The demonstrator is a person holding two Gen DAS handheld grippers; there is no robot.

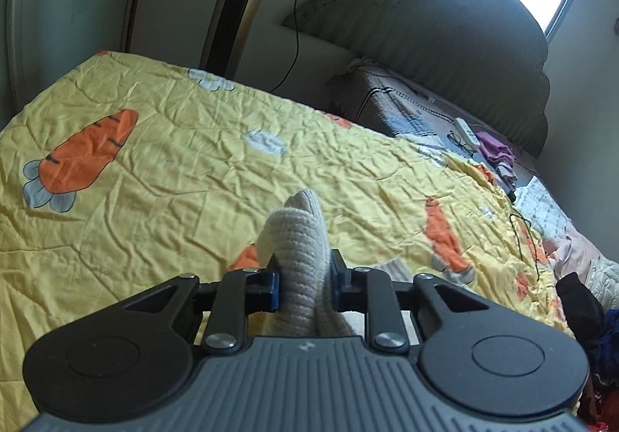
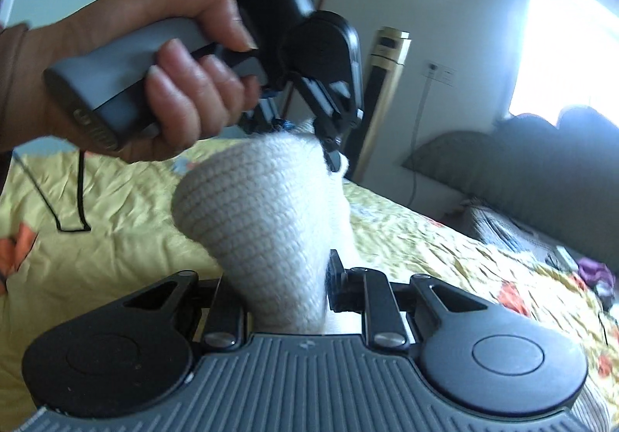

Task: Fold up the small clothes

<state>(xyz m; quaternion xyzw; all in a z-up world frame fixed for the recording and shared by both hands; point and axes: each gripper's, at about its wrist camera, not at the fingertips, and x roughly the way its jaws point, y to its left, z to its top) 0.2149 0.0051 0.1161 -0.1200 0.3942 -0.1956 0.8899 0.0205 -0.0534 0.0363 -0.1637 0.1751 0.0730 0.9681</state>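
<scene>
A cream knitted garment (image 1: 300, 258) is pinched between the fingers of my left gripper (image 1: 303, 277), which is shut on it above the yellow carrot-print quilt (image 1: 154, 161). In the right wrist view the same knit garment (image 2: 263, 215) hangs in the air, stretched between both tools. My right gripper (image 2: 288, 292) is shut on its lower end; the left finger is hidden behind the cloth. The left gripper (image 2: 329, 145), held by a person's hand (image 2: 174, 83), grips the garment's upper end.
A dark grey headboard (image 1: 464, 45) and pillows stand at the far end of the bed. A power strip (image 1: 466, 130), glasses and purple cloth (image 1: 497, 149) lie near it. Dark clothes (image 1: 580, 300) pile at the right edge. A black cable (image 2: 79, 199) trails over the quilt.
</scene>
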